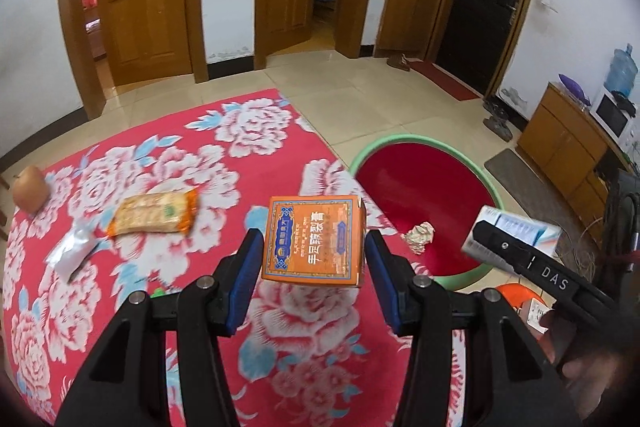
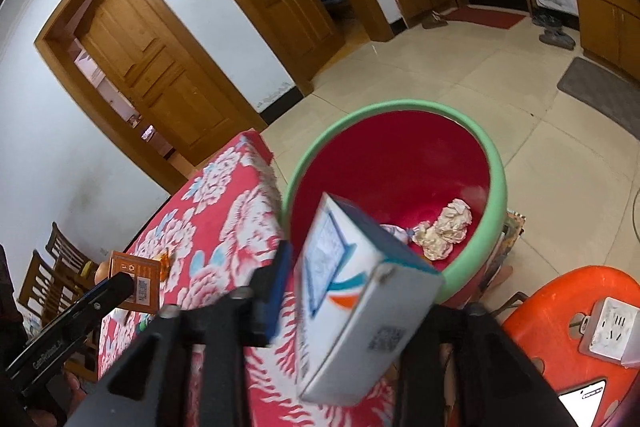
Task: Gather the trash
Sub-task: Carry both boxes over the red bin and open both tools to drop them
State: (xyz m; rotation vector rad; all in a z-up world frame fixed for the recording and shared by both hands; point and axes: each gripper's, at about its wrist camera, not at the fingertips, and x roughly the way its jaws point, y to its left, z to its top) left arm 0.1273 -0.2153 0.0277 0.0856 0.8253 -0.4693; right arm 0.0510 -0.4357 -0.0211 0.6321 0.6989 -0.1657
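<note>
Left wrist view: the left tongs [image 1: 314, 259] clamp the orange box [image 1: 314, 239] above the floral-clothed worktop [image 1: 168, 187], just short of the green-rimmed red basin [image 1: 430, 143]. Right wrist view: the right tongs [image 2: 360, 303] stand apart; the white-and-blue carton [image 2: 360, 303] lies tilted between them, at the basin's near rim. Inside the basin lies crumpled paper [image 2: 442, 227]. Left of the basin, a biscuit packet [image 1: 154, 213], a silver wrapper [image 1: 74, 251] and an apple [image 1: 30, 189] rest on the worktop.
</note>
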